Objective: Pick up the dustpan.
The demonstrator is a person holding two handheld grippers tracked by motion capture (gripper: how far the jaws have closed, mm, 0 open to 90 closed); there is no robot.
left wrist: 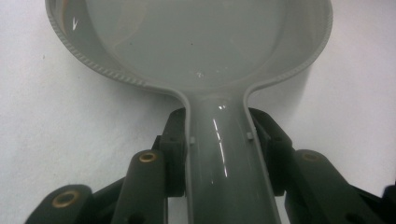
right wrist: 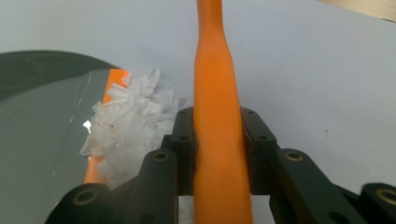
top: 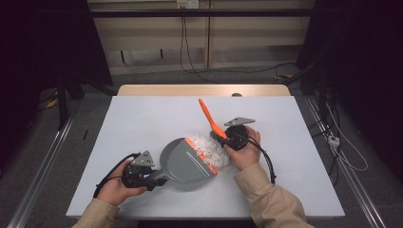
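The left tongs (top: 157, 179) squeeze the smooth handle of the round grey plastic dustpan (top: 183, 164), which lies flat on the white table (top: 142, 118). The right tongs (top: 223, 135) grip the shiny orange brush handle (top: 207, 116). Fluffy white paper scraps (top: 212, 149) sit at the dustpan's orange lip.

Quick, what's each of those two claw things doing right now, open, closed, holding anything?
Left gripper: closed on the grey dustpan's handle.
Right gripper: closed on the orange brush handle.
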